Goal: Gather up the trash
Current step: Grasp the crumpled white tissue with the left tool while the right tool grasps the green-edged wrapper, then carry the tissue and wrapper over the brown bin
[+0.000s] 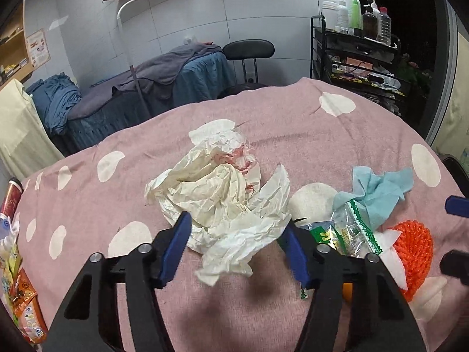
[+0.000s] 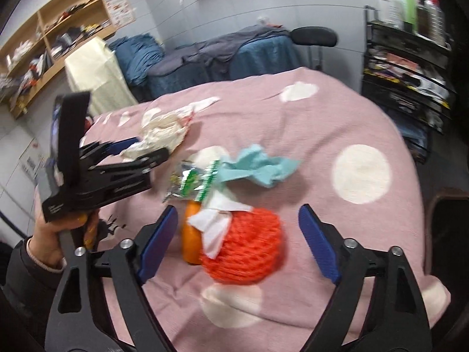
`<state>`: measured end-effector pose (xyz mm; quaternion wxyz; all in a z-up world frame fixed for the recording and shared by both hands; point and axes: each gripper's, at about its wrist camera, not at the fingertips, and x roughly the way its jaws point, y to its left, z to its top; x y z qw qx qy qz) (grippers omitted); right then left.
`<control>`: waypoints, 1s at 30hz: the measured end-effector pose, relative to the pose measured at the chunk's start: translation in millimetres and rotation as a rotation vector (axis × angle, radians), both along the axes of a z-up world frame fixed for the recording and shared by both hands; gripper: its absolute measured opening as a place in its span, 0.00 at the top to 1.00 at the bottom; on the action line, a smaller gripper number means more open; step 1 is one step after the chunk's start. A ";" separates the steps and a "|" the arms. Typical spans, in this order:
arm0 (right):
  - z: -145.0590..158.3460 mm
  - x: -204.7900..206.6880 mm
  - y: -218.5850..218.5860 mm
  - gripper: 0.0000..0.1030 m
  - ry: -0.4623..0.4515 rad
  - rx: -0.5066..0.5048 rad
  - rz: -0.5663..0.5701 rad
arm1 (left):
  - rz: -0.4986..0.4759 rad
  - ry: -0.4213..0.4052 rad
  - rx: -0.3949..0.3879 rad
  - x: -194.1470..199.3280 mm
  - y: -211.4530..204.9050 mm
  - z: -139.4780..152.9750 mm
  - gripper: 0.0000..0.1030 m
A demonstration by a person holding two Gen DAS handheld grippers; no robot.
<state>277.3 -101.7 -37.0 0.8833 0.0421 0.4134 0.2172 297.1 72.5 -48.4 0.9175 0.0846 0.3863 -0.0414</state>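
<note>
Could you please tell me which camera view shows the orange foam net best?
The right wrist view: the foam net lies whole, though slightly blurred, between the open right gripper's fingers, white paper tucked in its top. The left wrist view shows only part of it at the right edge, behind the left gripper's finger.
</note>
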 end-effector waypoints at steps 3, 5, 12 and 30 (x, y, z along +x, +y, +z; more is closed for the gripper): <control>-3.4 6.2 17.2 0.30 0.026 0.004 0.047 | 0.012 0.011 -0.031 3.4 3.6 -1.5 0.76; -5.8 11.6 29.3 0.38 0.035 -0.018 0.071 | 0.032 0.005 -0.062 0.0 8.5 0.3 0.87; -20.6 34.4 55.7 0.53 0.092 -0.047 0.120 | 0.092 -0.064 -0.154 -29.3 29.8 16.0 0.90; -10.9 36.3 51.1 0.89 0.004 0.010 0.081 | 0.114 -0.169 -0.287 -105.8 32.0 38.3 0.90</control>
